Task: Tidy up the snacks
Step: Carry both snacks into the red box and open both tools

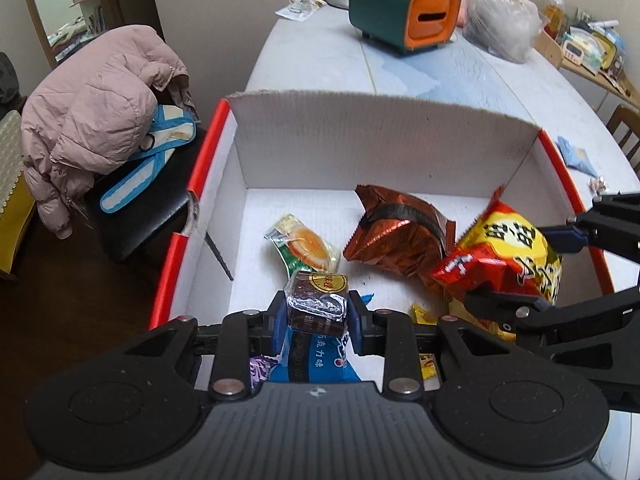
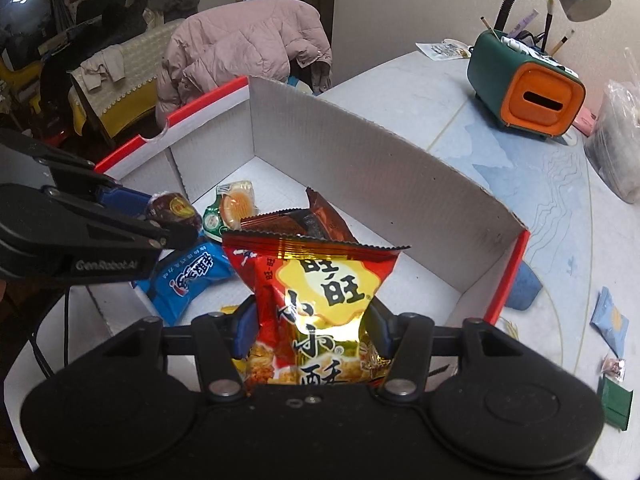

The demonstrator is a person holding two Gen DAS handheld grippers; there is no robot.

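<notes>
The left gripper (image 1: 316, 312) is squeezing a small brown choc cake in clear wrap (image 1: 318, 300), holding it just over the near end of the white cardboard box w/ red edges (image 1: 360, 136). The right gripper (image 2: 310, 330) is clamped on a red & yellow rice cracker bag (image 2: 320, 292), hanging it over the box's right side. Lying on the box floor: a shiny brown snack bag (image 1: 400, 232) in the middle, a green & orange cookie pack (image 1: 304, 248) left of it, and a blue wafer pack (image 2: 188, 280) near the front. The box is sitting on the desk (image 1: 440, 76). A green & orange tissue box (image 1: 404, 8) is standing far back on the desk. A pink puffy coat (image 1: 92, 112) is lying on a chair to the left.
</notes>
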